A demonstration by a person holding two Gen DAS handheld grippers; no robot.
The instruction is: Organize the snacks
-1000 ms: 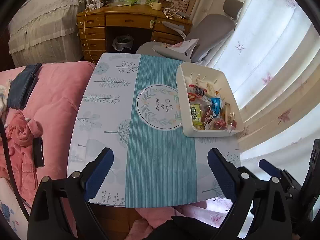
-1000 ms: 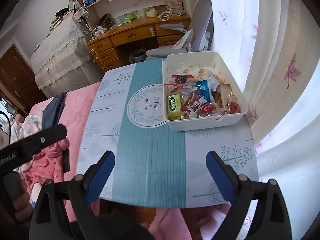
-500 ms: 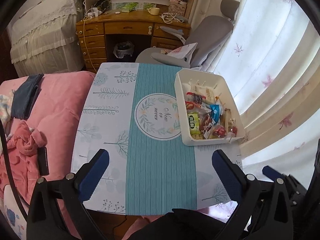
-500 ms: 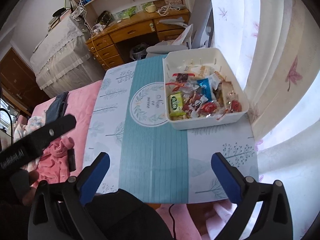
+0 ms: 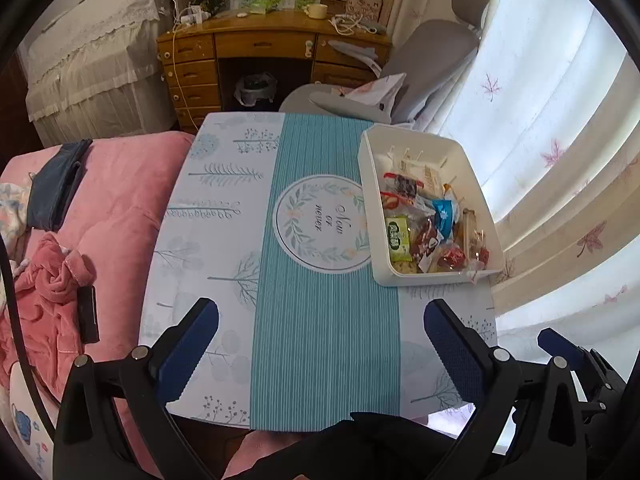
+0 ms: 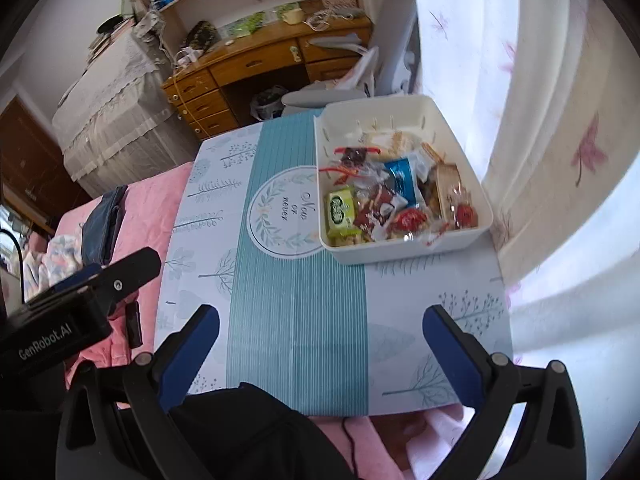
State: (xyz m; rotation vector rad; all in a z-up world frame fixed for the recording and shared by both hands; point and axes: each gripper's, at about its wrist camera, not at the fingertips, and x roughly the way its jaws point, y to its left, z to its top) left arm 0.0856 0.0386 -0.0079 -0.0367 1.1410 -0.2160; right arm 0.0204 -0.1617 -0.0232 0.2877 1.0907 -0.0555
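I have both grippers hanging above the near edge of the tabletop, and neither carries anything. The left gripper has its jaws wide apart with only the patterned cloth showing between them; the right gripper is the same, jaws spread and empty. I judge they sit back here so that both cameras take in the whole surface.

The snacks are all in the white bin at the far right of the tabletop, close to the curtain. They lie in a loose heap: a green packet against the left wall, a blue one toward the middle, red wrappers at the near end. I see no wrapper lying on the cloth outside the bin.

From that, I take the gathering to be done or nearly so. If anything remains, it would be tidying the heap, and the right gripper is the nearer one for that reach.
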